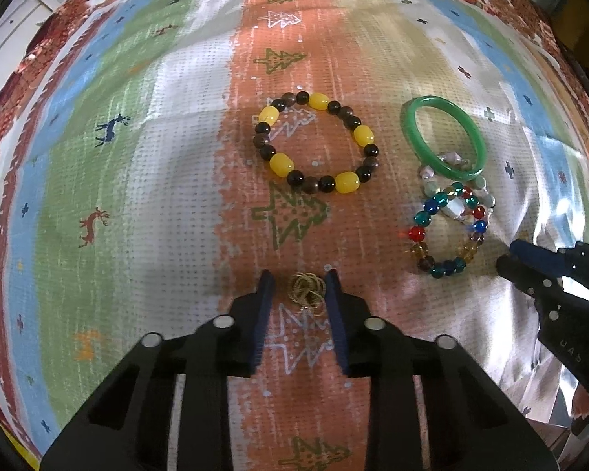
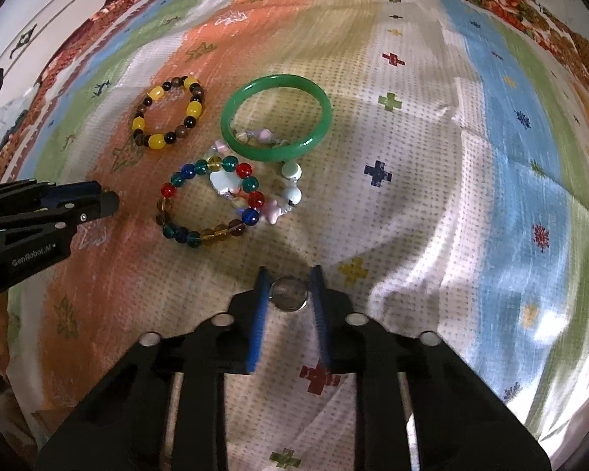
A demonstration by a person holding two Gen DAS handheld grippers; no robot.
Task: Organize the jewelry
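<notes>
Left gripper: black plastic body, ribbed and hollowed like a frame, with round silver studs along the top. Blue pads line the inner faces of the fingers. Right gripper, same build, black with narrow blue pads. White lettering reads "GenRobot.AI" on the left one's side, seen from the right wrist.
</notes>
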